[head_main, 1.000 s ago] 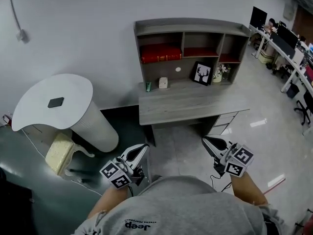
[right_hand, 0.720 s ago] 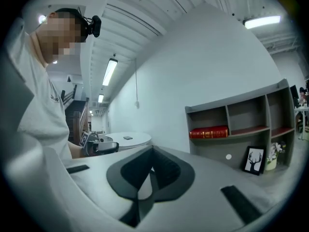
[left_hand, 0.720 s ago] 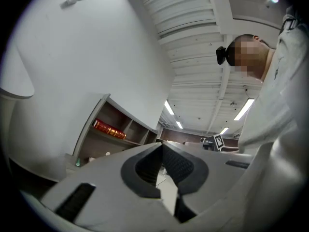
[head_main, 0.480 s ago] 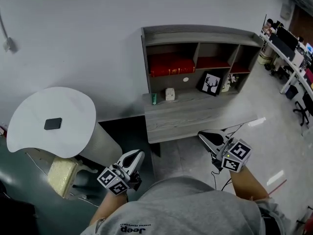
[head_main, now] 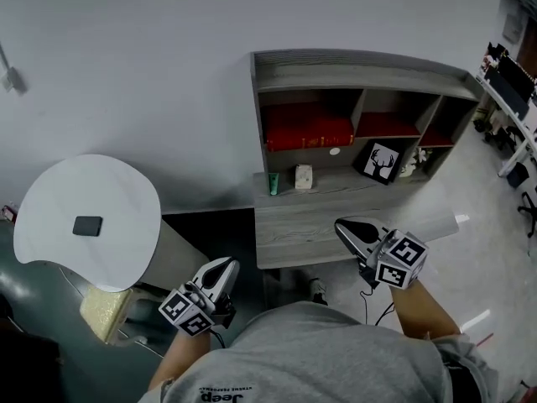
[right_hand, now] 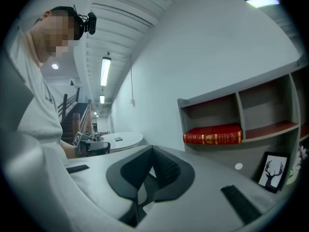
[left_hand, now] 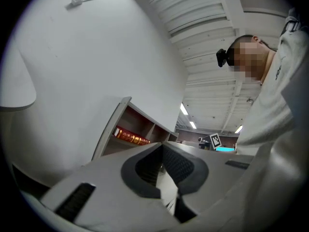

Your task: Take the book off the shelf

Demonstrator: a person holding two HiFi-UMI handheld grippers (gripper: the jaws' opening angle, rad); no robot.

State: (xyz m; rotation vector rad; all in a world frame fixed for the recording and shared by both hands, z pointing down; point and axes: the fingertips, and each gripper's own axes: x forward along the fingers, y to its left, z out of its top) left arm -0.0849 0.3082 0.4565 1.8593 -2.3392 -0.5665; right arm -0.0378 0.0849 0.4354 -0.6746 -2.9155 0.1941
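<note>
A thick red book (head_main: pixel 306 128) with gold print on its spine lies flat in the left compartment of the grey shelf unit (head_main: pixel 361 65), which stands on a grey desk (head_main: pixel 289 229). Both grippers are held low in front of the person, well short of the shelf. My left gripper (head_main: pixel 225 267) is over the floor left of the desk, its jaws shut with nothing between them. My right gripper (head_main: pixel 342 225) is at the desk's front edge, also shut and empty. The book (right_hand: pixel 212 134) shows beyond the right jaws, and the book (left_hand: pixel 130 137) shows small and far beyond the left jaws.
On the desk under the shelf stand a green bottle (head_main: pixel 273 183), a small white object (head_main: pixel 304 175) and a framed deer picture (head_main: pixel 380 161). A round white table (head_main: pixel 80 217) with a dark block (head_main: pixel 87 225) is at the left. Office desks run along the far right.
The desk and shelf have come nearer and lower in the head view. Both grippers moved forward toward them, the right one reaching the desk's front edge. Jaws stayed shut.
</note>
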